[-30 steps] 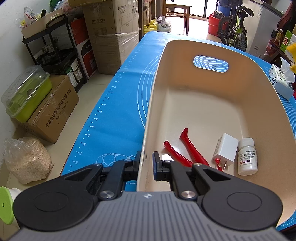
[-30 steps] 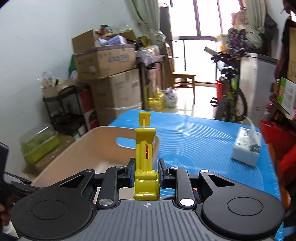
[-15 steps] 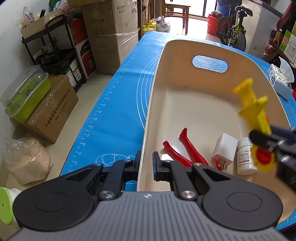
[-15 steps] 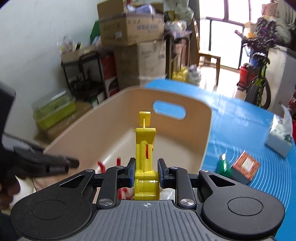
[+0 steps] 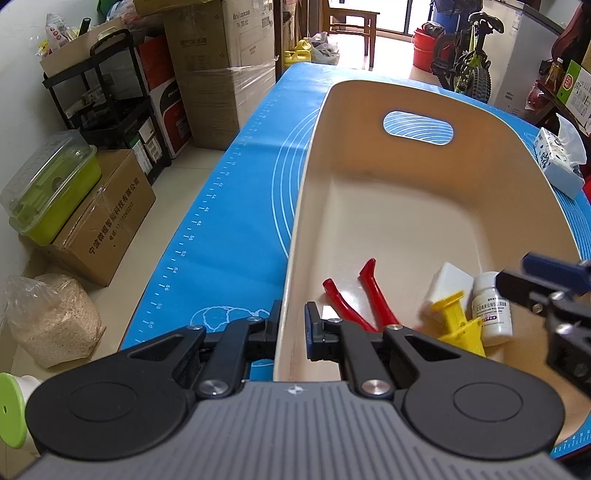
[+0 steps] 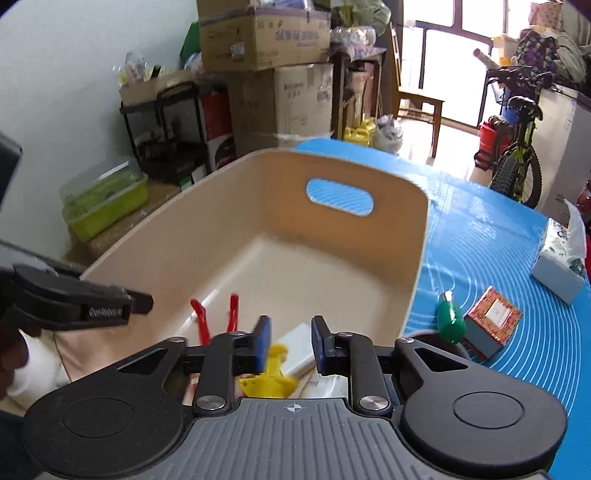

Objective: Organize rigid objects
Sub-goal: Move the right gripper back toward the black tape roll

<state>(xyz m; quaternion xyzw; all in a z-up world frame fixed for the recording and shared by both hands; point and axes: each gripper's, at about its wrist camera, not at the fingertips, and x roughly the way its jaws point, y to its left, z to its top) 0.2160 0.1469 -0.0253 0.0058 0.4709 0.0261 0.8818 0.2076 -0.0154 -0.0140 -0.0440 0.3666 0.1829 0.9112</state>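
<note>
A: Where is the yellow toy point(image 6: 271, 380)?
B: In the near end of the beige tub point(image 5: 369, 122), beside a white charger point(image 5: 448, 284) and pill bottle point(image 5: 493, 306).
A: And the tongs?
B: Left tongs point(image 5: 291, 325) clamp the tub's near rim. Right tongs point(image 6: 289, 343) are opening above the toy, not pressing it.

Light: bright daylight from the window point(image 6: 458, 62) and doorway point(image 5: 391, 29) behind the bin point(image 6: 424, 236).
Glare: window panes and the floor under the chair point(image 6: 417, 107) are blown out.
Shadows: soft, faint inside the bin.
Blur: right view smeared near the bin; the yellow toy point(image 6: 271, 380) is streaked; left view sharp.
Distortion: strong fisheye bending and dark corners.
</note>
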